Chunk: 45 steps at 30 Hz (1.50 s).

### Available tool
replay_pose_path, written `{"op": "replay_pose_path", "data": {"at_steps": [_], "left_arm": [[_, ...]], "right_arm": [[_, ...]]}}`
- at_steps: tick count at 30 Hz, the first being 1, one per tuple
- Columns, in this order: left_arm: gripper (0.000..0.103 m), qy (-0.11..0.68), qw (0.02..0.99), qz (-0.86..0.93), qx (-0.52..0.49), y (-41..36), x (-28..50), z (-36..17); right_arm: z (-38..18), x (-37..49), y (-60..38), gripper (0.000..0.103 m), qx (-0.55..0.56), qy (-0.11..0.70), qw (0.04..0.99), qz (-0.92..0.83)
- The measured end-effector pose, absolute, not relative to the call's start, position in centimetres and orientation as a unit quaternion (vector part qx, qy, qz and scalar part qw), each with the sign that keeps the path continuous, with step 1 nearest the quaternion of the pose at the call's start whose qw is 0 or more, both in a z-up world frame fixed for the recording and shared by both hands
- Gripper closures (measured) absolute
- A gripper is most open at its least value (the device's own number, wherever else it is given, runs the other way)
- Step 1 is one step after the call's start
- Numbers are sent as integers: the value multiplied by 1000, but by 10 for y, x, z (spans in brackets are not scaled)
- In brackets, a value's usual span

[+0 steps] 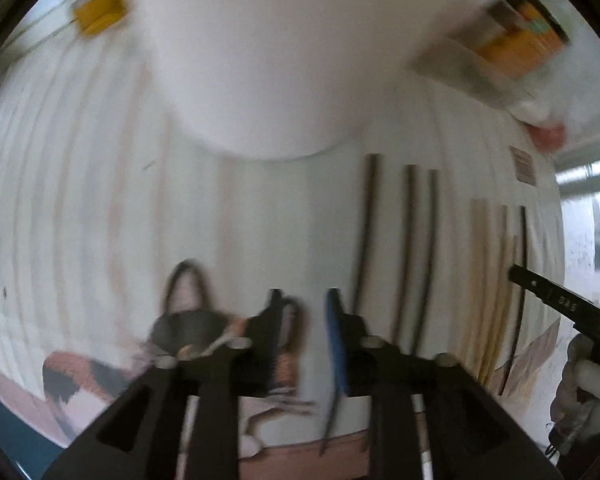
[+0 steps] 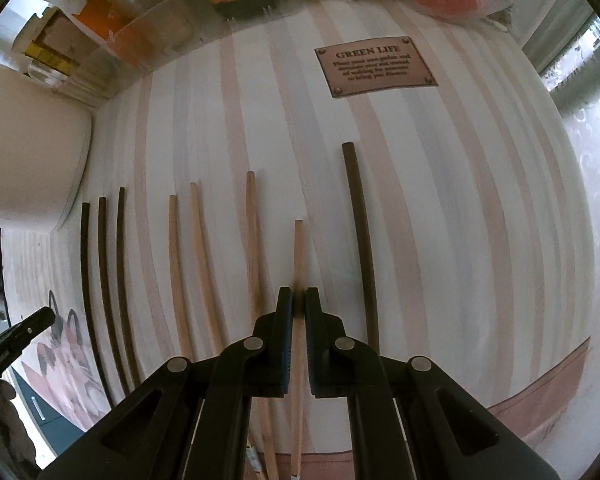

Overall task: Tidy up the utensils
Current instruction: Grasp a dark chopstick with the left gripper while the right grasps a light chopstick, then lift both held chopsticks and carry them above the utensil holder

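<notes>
Now right tongs (image 2: pixel 299 298) clamp a light chopstick (image 2: pixel 298 248).

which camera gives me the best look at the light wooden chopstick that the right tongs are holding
The right wrist view. There the light wooden chopstick is sharp, running up the striped mat from between the right tongs, which are shut on it. The left wrist view is motion-blurred: pale sticks show at its right edge, but this one cannot be picked out.

I see a tablecloth (image 2: pixel 440 184) striped in white, pale pink and grey-blue, with a brown plaque print (image 2: pixel 374 66) at one o'clock and a cat print (image 2: pixel 66 356) at eight. On it lie dark brown chopsticks (image 2: pixel 360 240) and light tan wooden chopsticks (image 2: pixel 198 248). My right gripper (image 2: pixel 299 300) is black with blue pads.
</notes>
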<state>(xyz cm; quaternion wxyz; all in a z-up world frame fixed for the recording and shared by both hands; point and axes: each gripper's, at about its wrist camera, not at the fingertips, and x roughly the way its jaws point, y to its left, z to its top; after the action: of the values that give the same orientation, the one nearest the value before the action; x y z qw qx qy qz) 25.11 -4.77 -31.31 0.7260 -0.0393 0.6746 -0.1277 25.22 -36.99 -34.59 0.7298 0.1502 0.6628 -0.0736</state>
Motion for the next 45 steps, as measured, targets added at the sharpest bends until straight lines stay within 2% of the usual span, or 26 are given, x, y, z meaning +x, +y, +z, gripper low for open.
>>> {"op": "replay_pose_path", "data": {"at_steps": [6,9,10,14,20,26,32,41,45], "left_arm": [[76,659,737,-133,67,-99,267,-327],[86,653,741,-123,93,-108,260,-333],[99,649,745,-123,89,-106,258,-332],[99,654,748,-84,75,-76,251,-333],[99,677,736,-2,19,9,228,-335],[97,691,722,-2,-44,58,223,-335],[94,687,727,-9,-15,70,252,-330],[98,670,741,13,32,36,266,-333],[98,646,762,17,37,42,252,-311]], "right_arm": [[-354,268,-361,97,138,665,730,-75],[-356,271,-352,97,132,667,729,-78],[-359,271,-346,97,130,667,729,-79],[-362,273,-334,97,117,669,730,-78],[-366,262,-315,97,95,674,730,-64],[-369,259,-303,97,98,683,722,-50],[-370,274,-310,97,120,685,717,-51],[-367,289,-295,97,93,671,733,-66],[-352,278,-294,97,106,649,751,-62]]}}
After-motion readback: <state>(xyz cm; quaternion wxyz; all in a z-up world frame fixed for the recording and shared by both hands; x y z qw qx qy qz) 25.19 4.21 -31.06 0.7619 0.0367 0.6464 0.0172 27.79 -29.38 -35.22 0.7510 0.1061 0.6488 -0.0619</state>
